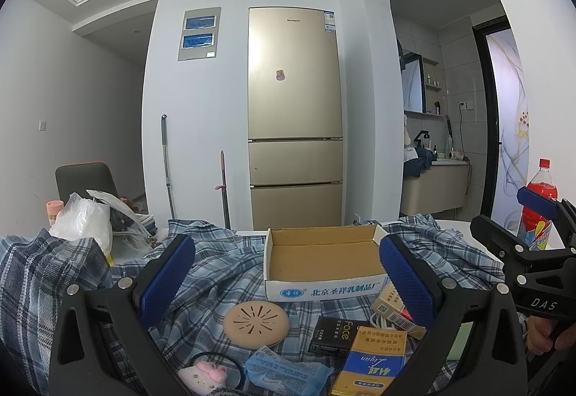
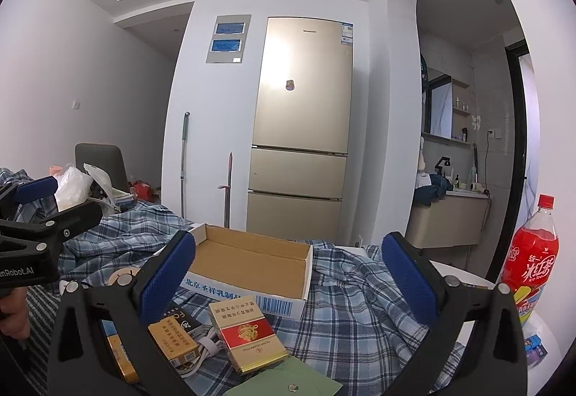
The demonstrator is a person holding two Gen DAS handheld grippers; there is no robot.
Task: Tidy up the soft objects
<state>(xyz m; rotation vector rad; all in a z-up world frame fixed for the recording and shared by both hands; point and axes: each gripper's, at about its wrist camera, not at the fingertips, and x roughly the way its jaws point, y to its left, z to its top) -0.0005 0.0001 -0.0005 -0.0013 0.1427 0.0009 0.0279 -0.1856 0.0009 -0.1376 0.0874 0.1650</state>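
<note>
Soft toy: pink-and-white plush charm (image 1: pixel 203 374) at the blue plaid cloth's (image 1: pixel 223 273) near edge, beside a blue tissue packet (image 1: pixel 286 372).
Box: open cardboard tray (image 1: pixel 324 259), centre.
Left gripper (image 1: pixel 286 279): spread, empty.
Right gripper (image 2: pixel 288 279): spread, empty, above a red-and-white cigarette pack (image 2: pixel 248 336).

At the bottom of the frame our left gripper (image 1: pixel 286 279) hangs with its blue pads wide apart over the plaid cloth (image 1: pixel 230 273). Between them at centre sits the empty cardboard box (image 1: pixel 324 288). Below it lie a round tan pad (image 1: pixel 256 324), a blue tissue pack (image 1: pixel 286 372) and a pink plush (image 1: pixel 203 376). Our right gripper (image 1: pixel 536 216) enters at the right edge, before a red bottle (image 1: pixel 540 194).
</note>
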